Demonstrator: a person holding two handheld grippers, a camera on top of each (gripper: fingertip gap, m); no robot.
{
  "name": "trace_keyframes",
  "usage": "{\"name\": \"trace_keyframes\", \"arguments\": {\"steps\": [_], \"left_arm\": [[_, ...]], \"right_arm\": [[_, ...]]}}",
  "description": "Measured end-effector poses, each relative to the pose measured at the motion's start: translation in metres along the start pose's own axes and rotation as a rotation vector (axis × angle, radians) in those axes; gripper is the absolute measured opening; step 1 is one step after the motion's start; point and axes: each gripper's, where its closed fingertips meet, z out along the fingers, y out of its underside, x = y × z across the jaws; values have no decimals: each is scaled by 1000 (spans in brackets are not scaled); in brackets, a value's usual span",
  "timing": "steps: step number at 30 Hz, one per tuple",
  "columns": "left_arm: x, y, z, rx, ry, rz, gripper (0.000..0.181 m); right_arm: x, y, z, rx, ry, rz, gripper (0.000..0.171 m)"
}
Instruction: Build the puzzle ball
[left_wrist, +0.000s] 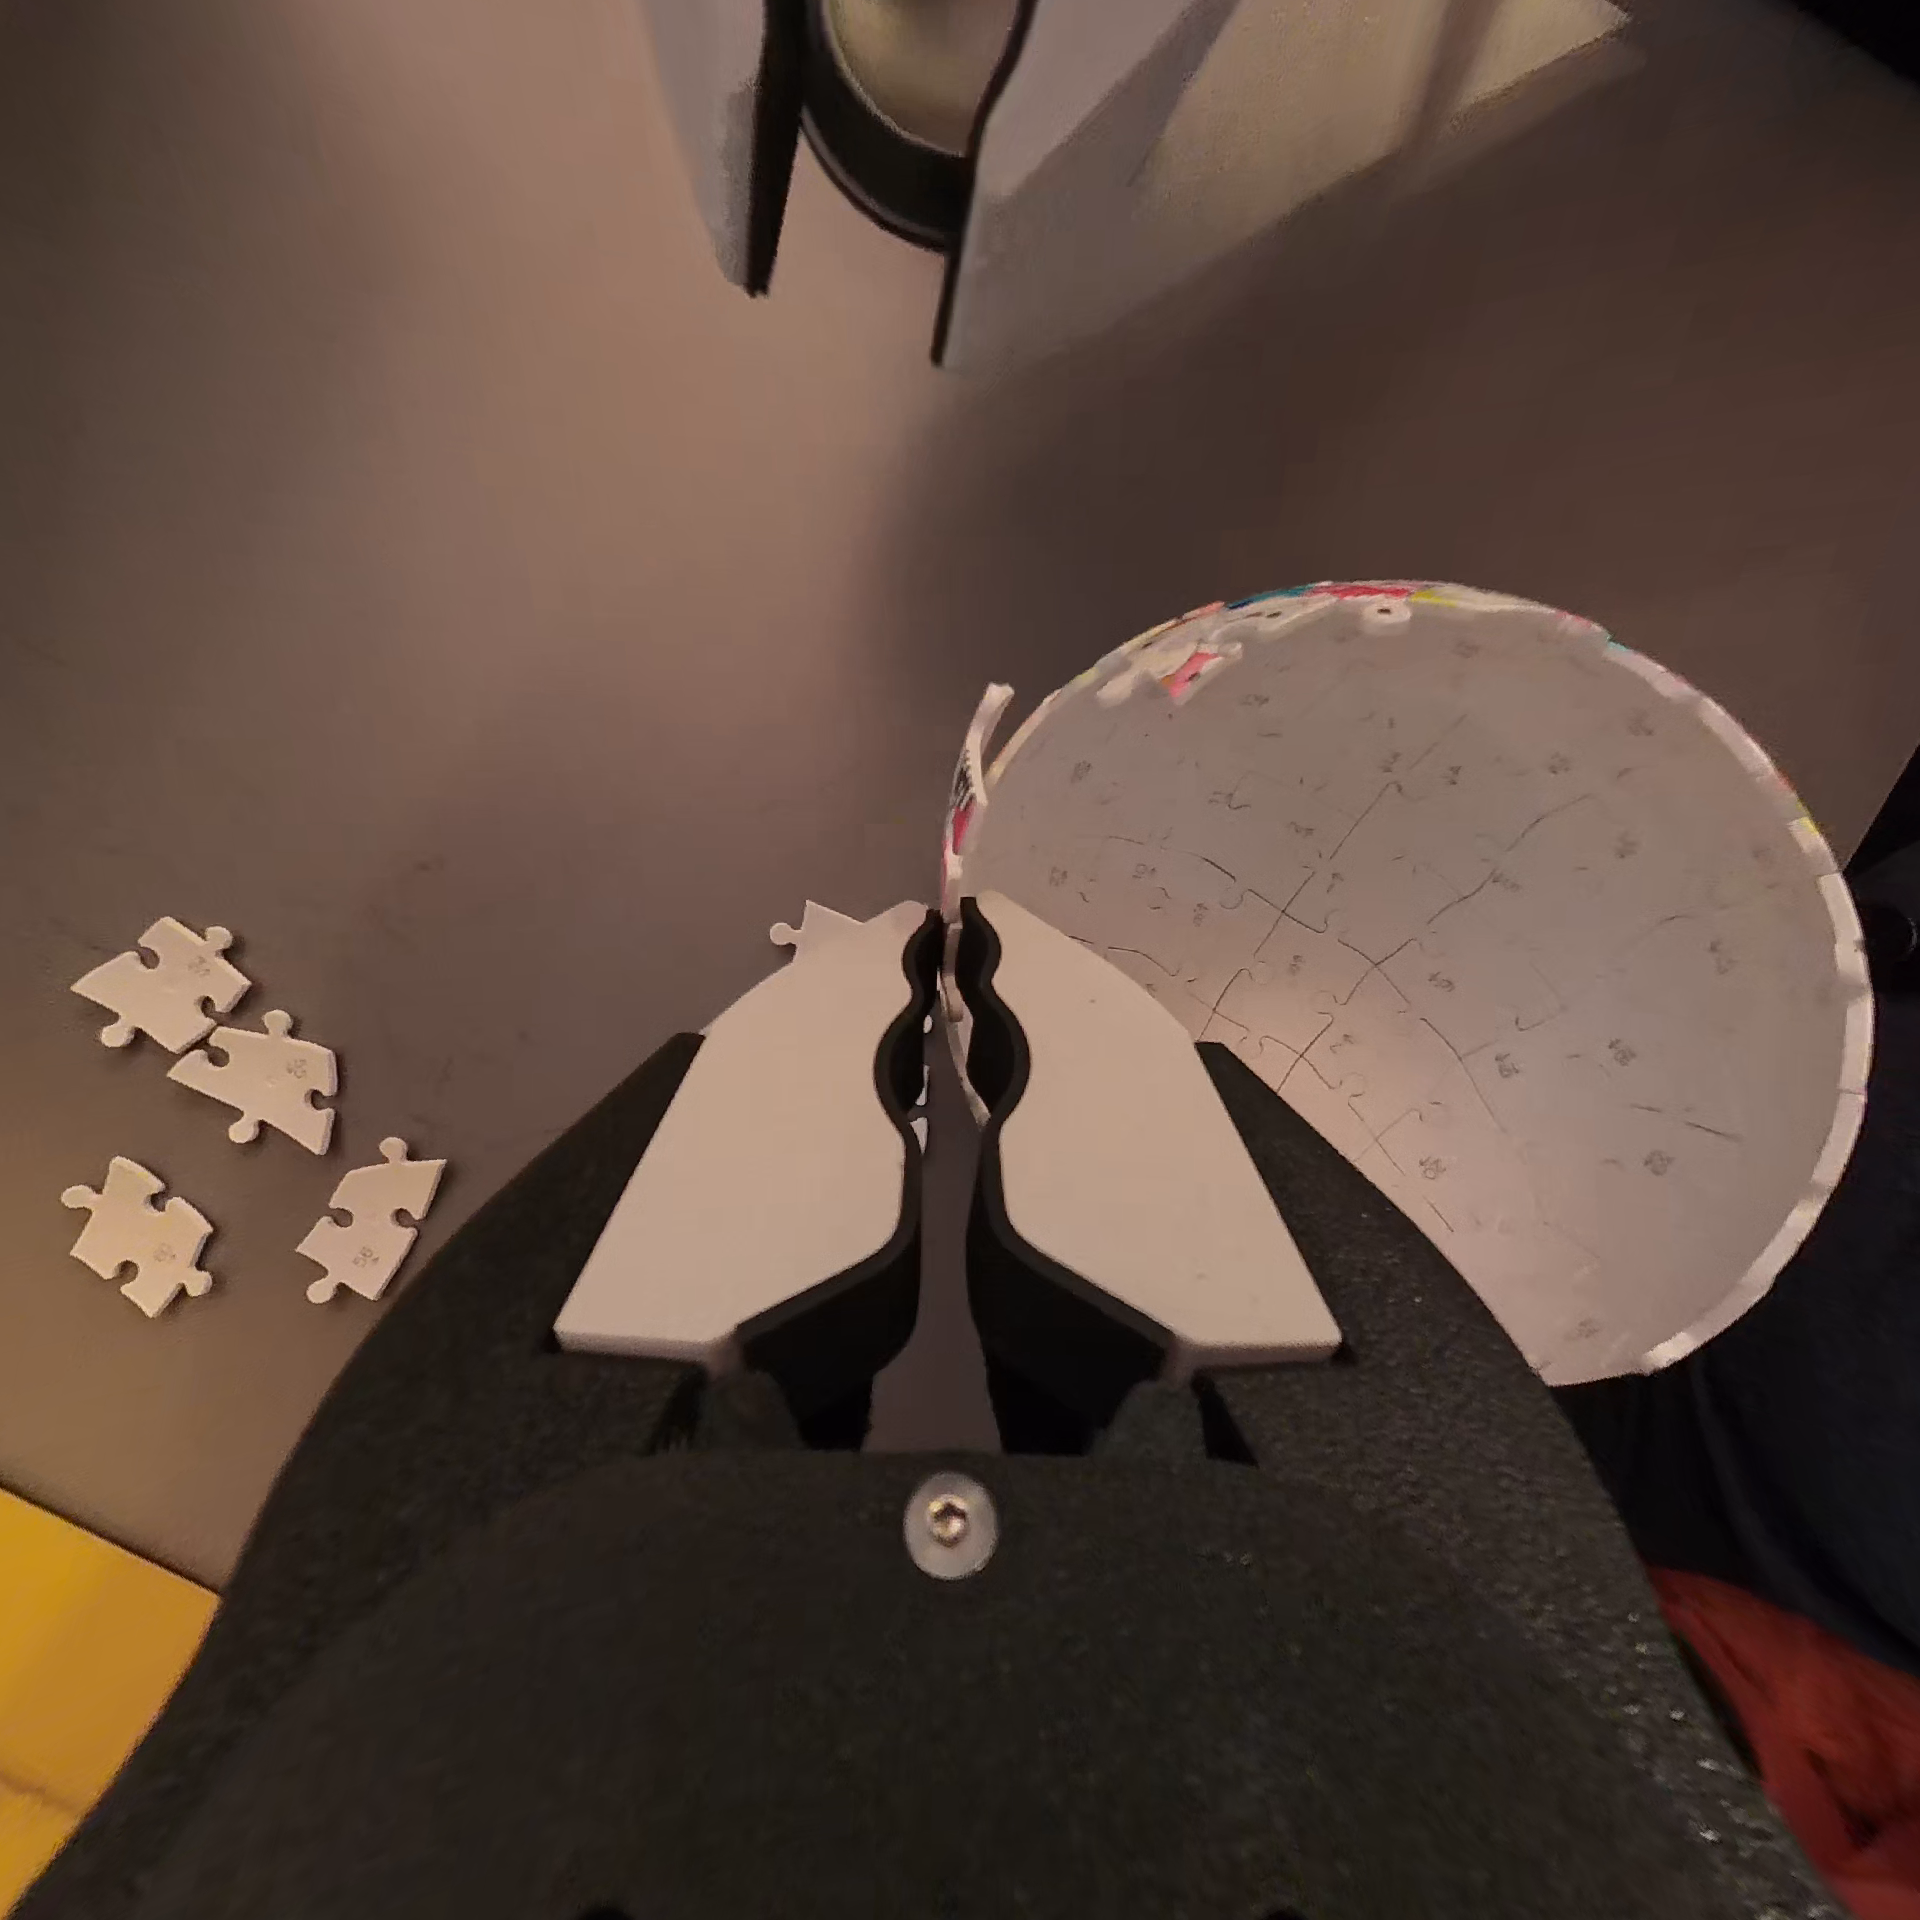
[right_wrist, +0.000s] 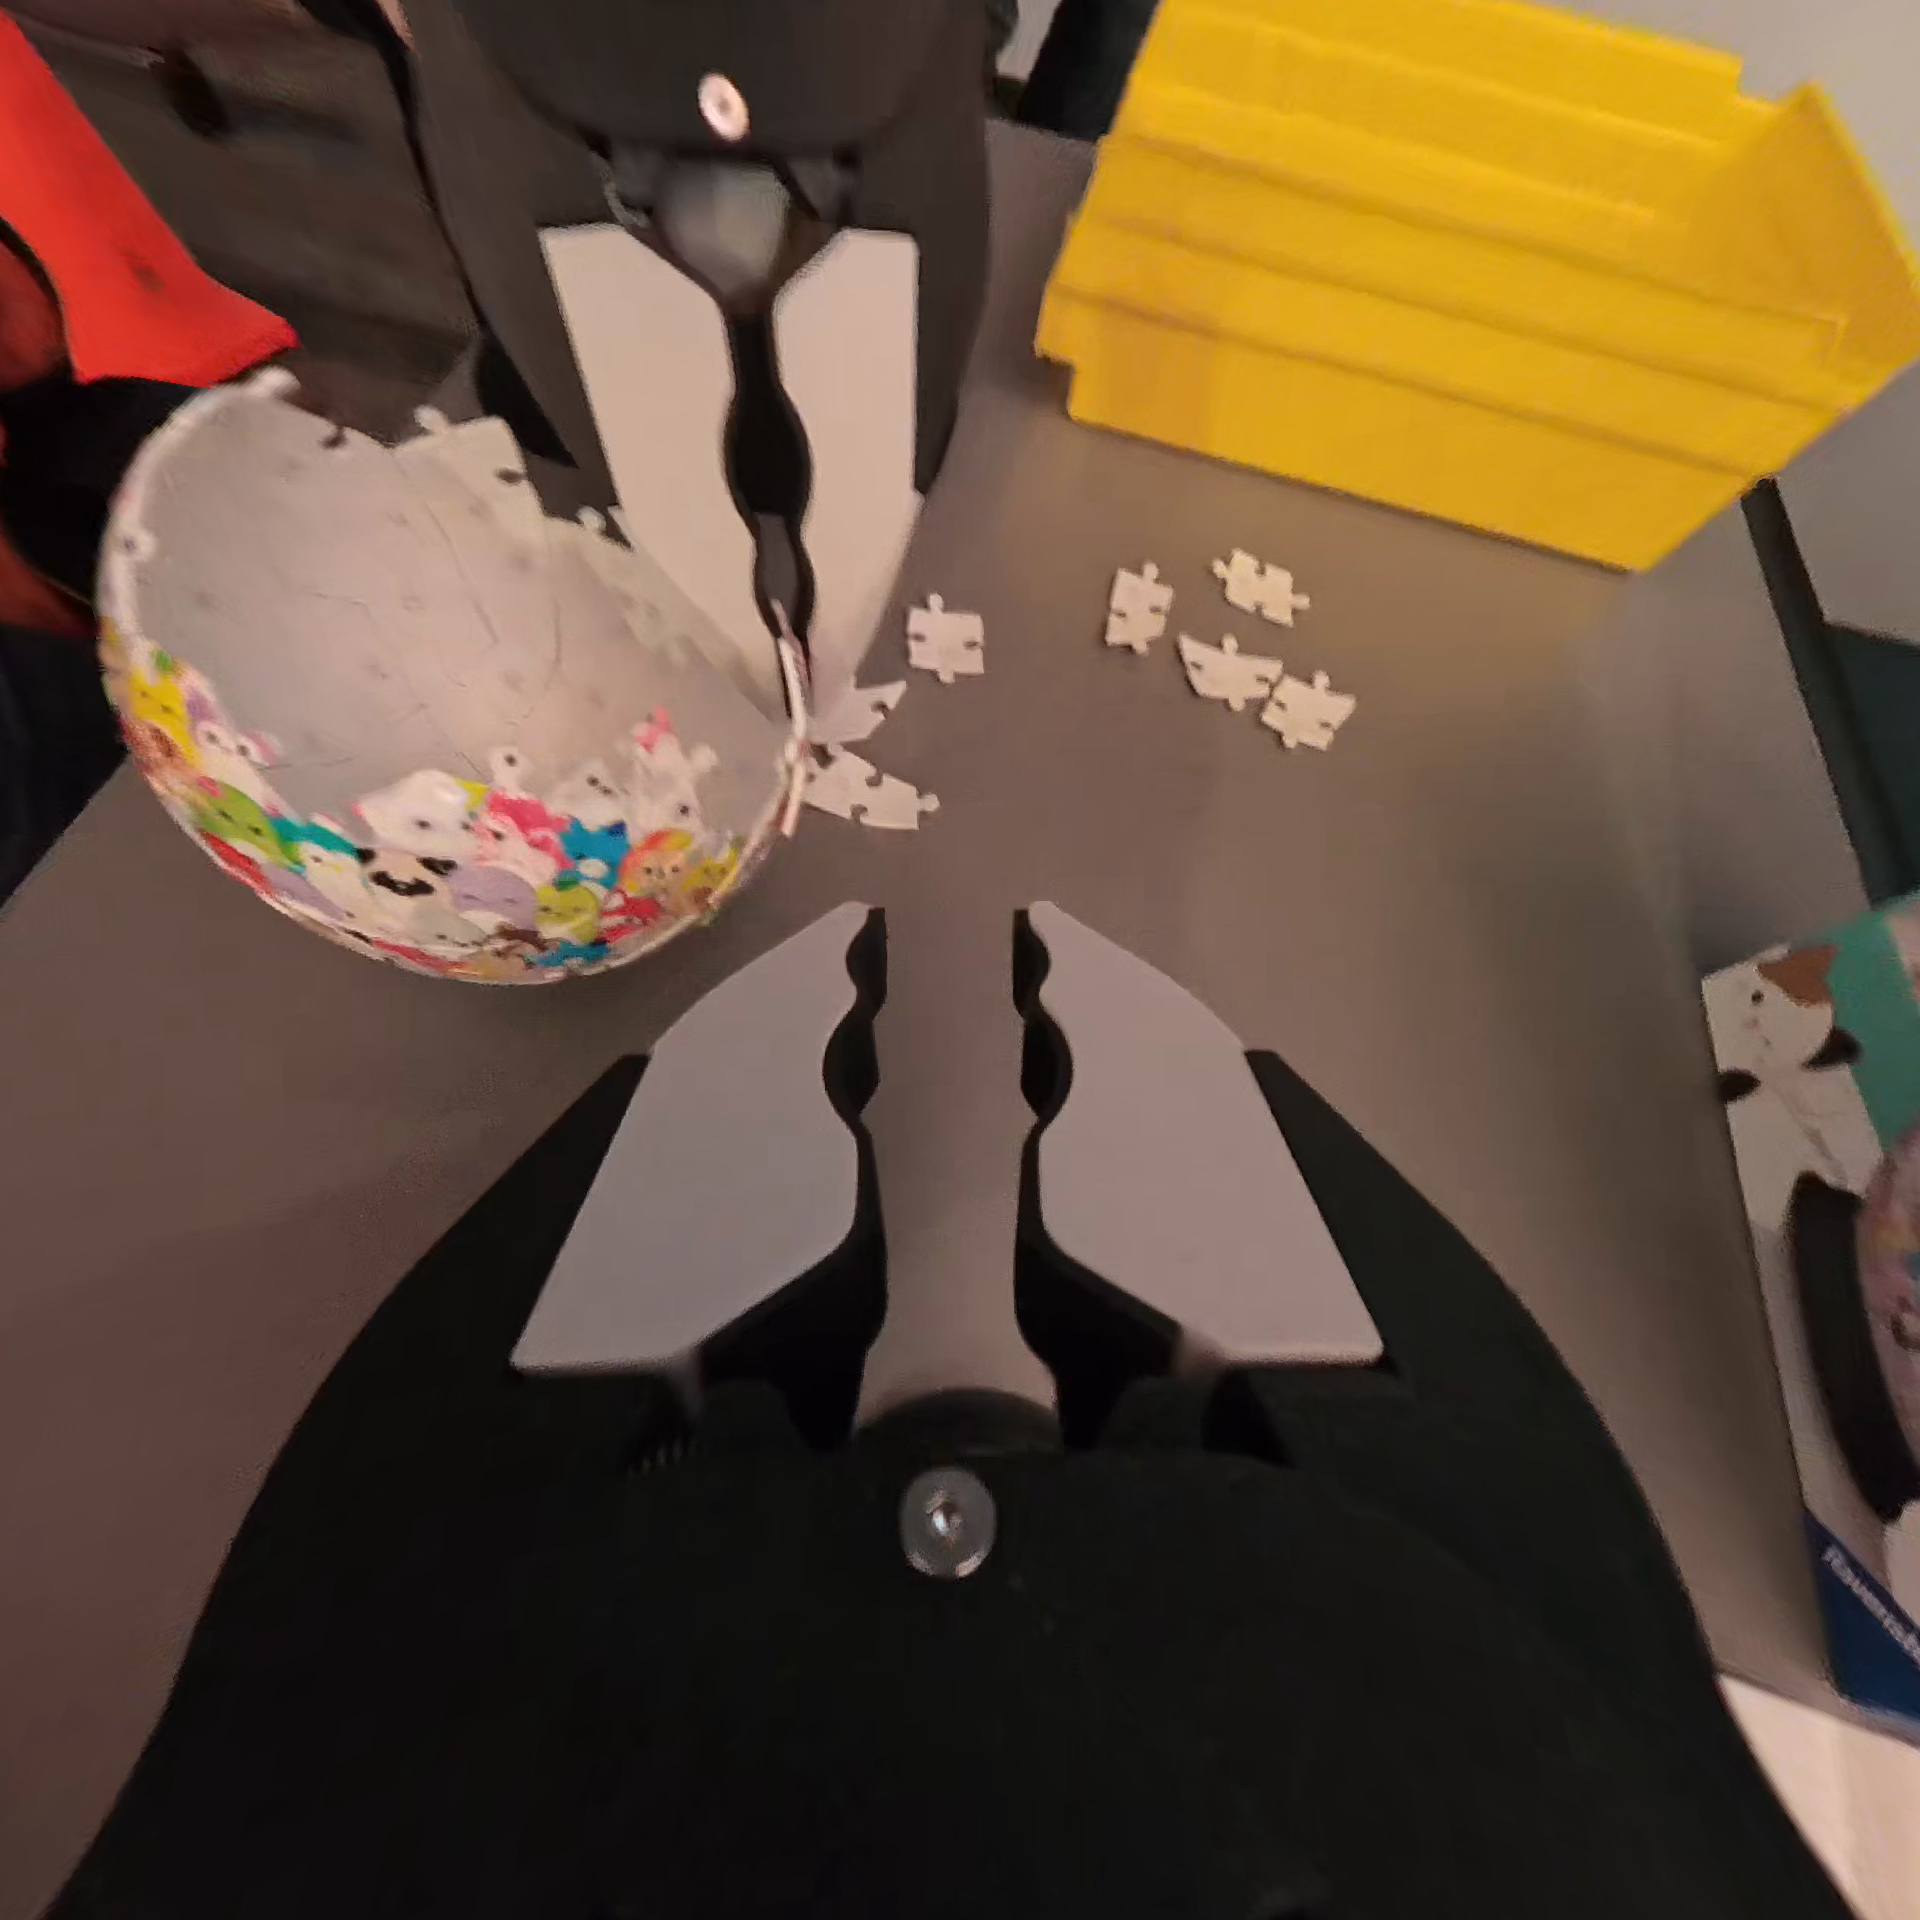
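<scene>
Puzzle ball (right_wrist: 436, 727), half-built shell, sits on grey tabletop (right_wrist: 1299, 987) w/ open side up.
Left gripper (left_wrist: 943, 920) pinches shell's rim edge; right gripper (right_wrist: 948, 920) spread, holding nothing, near shell. 4 loose pieces (left_wrist: 255, 1122) lie left; yellow bin (right_wrist: 1455, 291) far right.

One half-built puzzle ball (right_wrist: 312, 644), seven loose puzzle pieces (right_wrist: 1226, 665), one yellow bin (right_wrist: 1455, 343), one puzzle box (right_wrist: 1829, 1195), two grippers (right_wrist: 948, 935)
</scene>
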Motion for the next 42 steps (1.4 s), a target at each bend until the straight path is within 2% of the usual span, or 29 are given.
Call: {"name": "trace_keyframes", "arguments": {"steps": [5, 10, 15, 24, 42], "left_arm": [[-1, -1, 0, 1, -6, 1, 2], [-1, -3, 0, 9, -13, 13, 2], [-1, -5, 2, 30, -4, 10, 2], [-2, -6, 2, 55, 6, 3, 2], [-4, -7, 3, 73, 9, -19, 2]], "right_arm": [[-6, -16, -3, 16, -153, 265, 24], [-12, -28, 5, -187, -216, 249, 32], [-26, -36, 20, -248, -265, 345, 34], [-21, -20, 30, -309, -136, 500, 31], [-30, -4, 43, -516, -158, 483, 18]]}}
